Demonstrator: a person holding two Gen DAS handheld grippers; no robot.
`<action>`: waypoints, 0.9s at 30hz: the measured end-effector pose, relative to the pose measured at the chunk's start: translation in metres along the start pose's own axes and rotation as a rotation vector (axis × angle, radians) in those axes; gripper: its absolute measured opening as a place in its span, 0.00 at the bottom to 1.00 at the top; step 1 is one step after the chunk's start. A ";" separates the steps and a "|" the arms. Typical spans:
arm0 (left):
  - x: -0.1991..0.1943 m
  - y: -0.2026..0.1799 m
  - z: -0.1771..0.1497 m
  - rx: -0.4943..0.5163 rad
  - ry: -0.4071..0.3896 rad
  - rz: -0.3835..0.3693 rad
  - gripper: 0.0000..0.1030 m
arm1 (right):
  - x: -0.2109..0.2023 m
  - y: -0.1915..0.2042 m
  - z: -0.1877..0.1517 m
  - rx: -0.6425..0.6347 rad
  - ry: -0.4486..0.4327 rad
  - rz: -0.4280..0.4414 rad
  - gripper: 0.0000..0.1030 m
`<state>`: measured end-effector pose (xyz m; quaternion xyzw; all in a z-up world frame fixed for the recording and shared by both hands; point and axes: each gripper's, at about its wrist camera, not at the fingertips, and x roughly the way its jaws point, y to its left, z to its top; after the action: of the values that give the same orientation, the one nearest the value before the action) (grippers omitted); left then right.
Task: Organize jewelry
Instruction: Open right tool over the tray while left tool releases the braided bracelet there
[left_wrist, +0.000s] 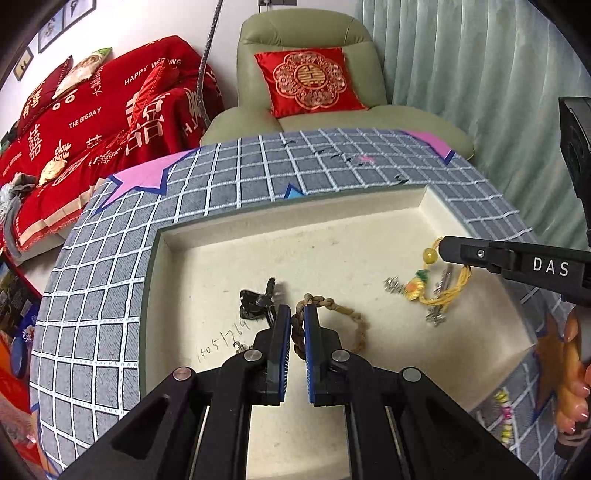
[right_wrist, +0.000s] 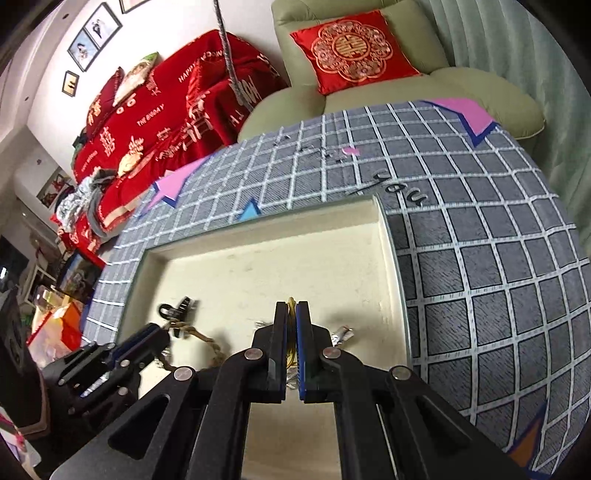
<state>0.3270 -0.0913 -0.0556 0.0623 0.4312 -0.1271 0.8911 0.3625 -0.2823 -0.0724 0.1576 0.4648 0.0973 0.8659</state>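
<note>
Holding one piece of jewelry in each gripper, the person appeared to be midway through sorting, lowering both pieces into a shallow cream tray that filled the middle of both views. The tray sat on a table under a grey grid-patterned cloth, with a green armchair and a red cushion at the upper centre and a red bedspread at the upper left.

At the lower centre of the left wrist view, the left gripper was clamped on a braided brown cord bracelet, whose loop trailed right across the tray floor. At the right edge, the right gripper pinched a yellow cord bracelet; its yellow bead and silver charms hung to or just above the tray floor.

Judging from this, the next move called for setting each piece down apart, then letting go. A small black clip-like object lay just left of the left fingers and could crowd the brown bracelet. The dangling charms might tangle. Faint handwritten digits marked the tray floor.
</note>
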 end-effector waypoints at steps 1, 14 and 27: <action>0.002 0.000 -0.001 0.004 0.005 0.012 0.16 | 0.003 -0.001 -0.001 -0.002 0.005 -0.005 0.04; 0.009 -0.001 -0.007 0.009 0.048 0.059 0.16 | 0.015 -0.001 -0.010 -0.057 0.037 -0.080 0.05; 0.000 0.000 -0.005 0.009 0.055 0.076 0.16 | 0.002 0.007 -0.005 -0.039 0.003 -0.028 0.58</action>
<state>0.3229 -0.0900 -0.0584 0.0859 0.4524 -0.0933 0.8827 0.3591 -0.2741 -0.0742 0.1342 0.4664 0.0943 0.8692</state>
